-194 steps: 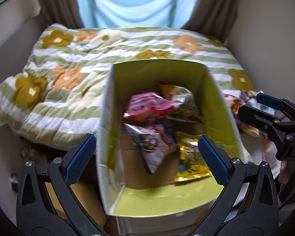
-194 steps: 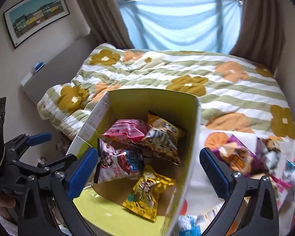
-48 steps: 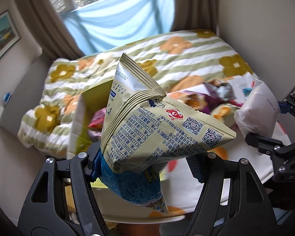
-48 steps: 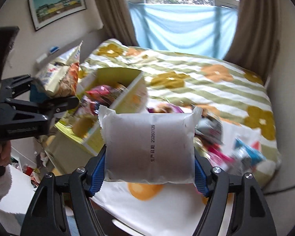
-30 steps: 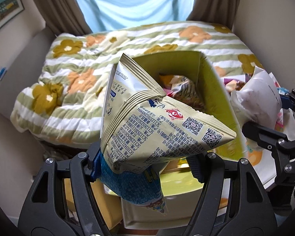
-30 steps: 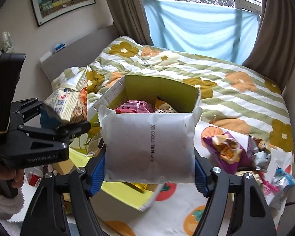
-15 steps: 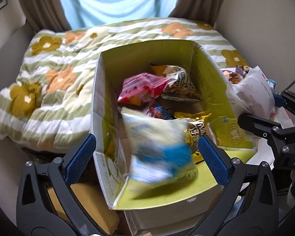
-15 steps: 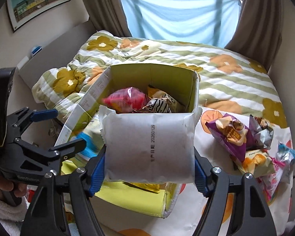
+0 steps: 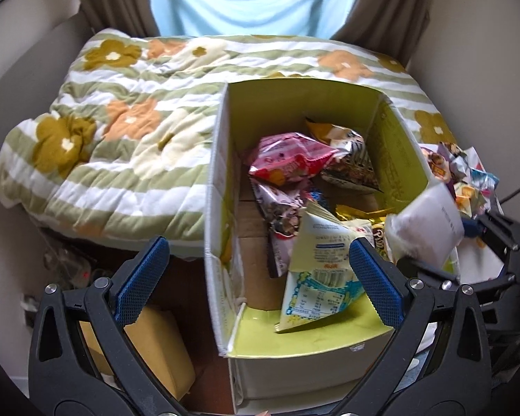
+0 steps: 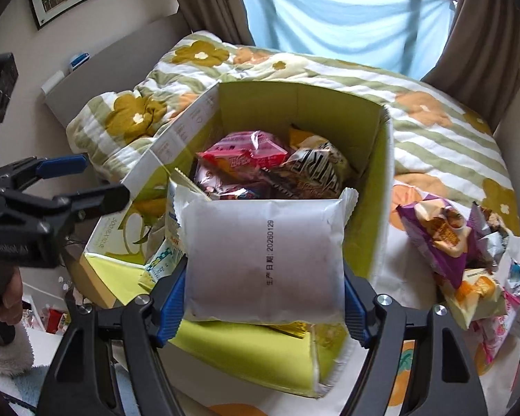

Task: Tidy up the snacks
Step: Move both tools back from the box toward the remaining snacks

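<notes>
A green cardboard box (image 9: 395, 131) stands open on the bed with several snack bags inside. My left gripper (image 9: 256, 277) is open and empty above the box's near end. A pale green and blue chip bag (image 9: 319, 270) lies in the box just below it. My right gripper (image 10: 263, 294) is shut on a white snack packet (image 10: 263, 260) and holds it over the box's near right corner. That packet (image 9: 430, 222) also shows at the right in the left wrist view. A pink bag (image 10: 242, 156) and a striped bag (image 10: 315, 170) lie at the box's far end (image 10: 294, 104).
A pile of loose snack bags (image 10: 468, 260) lies on the bed to the right of the box. A floral striped quilt (image 9: 121, 131) covers the bed left of and behind it. A yellow block (image 9: 149, 350) sits on the floor below the box's left side. Curtains (image 10: 346, 17) hang behind.
My left gripper has opened and let go of the chip bag, which dropped into the box and settled. My right gripper has moved the white packet closer over the box.
</notes>
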`<state>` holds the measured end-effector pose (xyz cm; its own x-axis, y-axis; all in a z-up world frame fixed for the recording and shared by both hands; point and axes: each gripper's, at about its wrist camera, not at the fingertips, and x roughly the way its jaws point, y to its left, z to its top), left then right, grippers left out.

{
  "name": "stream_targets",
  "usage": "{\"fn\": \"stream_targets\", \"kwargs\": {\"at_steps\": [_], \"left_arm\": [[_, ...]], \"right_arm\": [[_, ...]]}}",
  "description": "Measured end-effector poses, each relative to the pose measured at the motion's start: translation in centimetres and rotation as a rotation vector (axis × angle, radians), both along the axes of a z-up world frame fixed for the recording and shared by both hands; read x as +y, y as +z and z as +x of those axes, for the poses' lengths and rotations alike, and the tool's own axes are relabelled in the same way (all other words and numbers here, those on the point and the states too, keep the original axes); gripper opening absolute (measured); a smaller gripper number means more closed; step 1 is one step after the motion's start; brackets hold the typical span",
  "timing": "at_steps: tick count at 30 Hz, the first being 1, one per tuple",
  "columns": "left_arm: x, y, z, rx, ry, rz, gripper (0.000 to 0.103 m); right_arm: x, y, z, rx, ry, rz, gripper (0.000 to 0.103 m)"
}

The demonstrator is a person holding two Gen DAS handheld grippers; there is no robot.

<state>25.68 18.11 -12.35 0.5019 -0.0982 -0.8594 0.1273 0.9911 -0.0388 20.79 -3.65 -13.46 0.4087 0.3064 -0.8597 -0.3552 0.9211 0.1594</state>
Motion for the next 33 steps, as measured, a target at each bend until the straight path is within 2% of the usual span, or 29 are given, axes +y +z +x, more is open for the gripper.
{"fn": "stream_targets", "kwargs": {"at_steps": [1, 2, 3, 5, 7, 12, 23, 33], "left_arm": [[0.1, -0.1, 0.0, 0.002, 0.005, -0.004, 0.102], [0.2, -0.3, 0.1, 0.008, 0.007, -0.008, 0.102], [0.2, -0.5, 0.1, 0.014, 0.008, -0.009, 0.102], [0.1, -0.9, 0.0, 0.024, 0.007, -0.005, 0.102], [-0.2, -1.1, -0.3, 0.029, 0.000, -0.005, 0.102], [-0.6, -1.3, -1.3, 0.035, -0.018, 0.004, 0.102], [-1.7, 0.4, -4.7, -0.012, -0.063, -0.012, 0.102], [-7.0, 2.3, -6.0, -0.070, -0.193, -0.040, 0.102]], "right_arm": [[0.2, -0.4, 0.0, 0.014, 0.006, 0.002, 0.074], [0.2, -0.7, 0.0, 0.021, 0.010, 0.006, 0.081], [0.2, -0.9, -0.2, 0.015, 0.011, 0.015, 0.094], [-0.1, -0.8, -0.9, -0.018, 0.007, 0.049, 0.102], [-0.4, -0.7, -1.5, -0.031, 0.005, 0.071, 0.102], [-0.7, -0.9, -2.4, -0.028, -0.015, 0.034, 0.102], [-1.4, 2.1, -5.8, -0.095, -0.046, 0.041, 0.102], [-5.7, 4.9, -8.9, -0.157, -0.173, -0.001, 0.102]]}}
